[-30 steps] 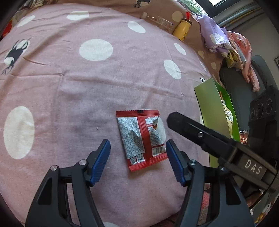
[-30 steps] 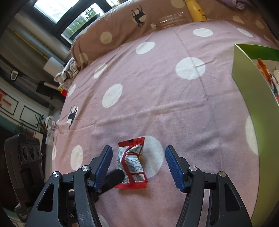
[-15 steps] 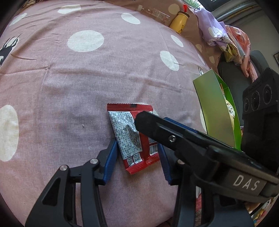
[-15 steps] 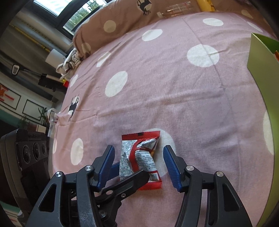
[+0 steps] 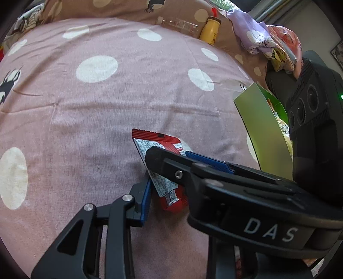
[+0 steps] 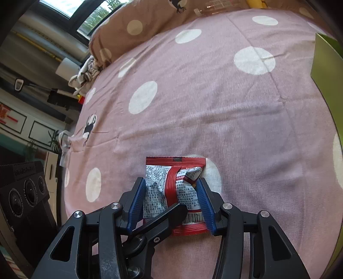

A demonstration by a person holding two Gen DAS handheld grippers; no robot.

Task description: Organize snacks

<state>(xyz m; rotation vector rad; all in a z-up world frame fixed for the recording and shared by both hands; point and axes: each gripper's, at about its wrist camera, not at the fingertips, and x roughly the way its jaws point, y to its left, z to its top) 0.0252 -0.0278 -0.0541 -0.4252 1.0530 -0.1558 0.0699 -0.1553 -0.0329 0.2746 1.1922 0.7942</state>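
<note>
Centrally, we find the red snack packet [image 6: 174, 193] lying on the pink dotted bedspread [image 5: 107, 111]. Our right gripper [image 6: 171, 201] has just been closing and its blue pads clamp the packet's sides. Our left gripper [image 5: 166, 191] is shut on the same packet. A green box [image 5: 261, 128] stands nearby to the right.

Soft daylight, pretty bright overall, coming from the window [image 6: 90, 15] up around 11 o'clock in the right wrist view. Shadows on the pink bedspread [image 5: 107, 120] are faint. Heavy fisheye bending with black corners. Everything looks sharp, no real glare or blur.
</note>
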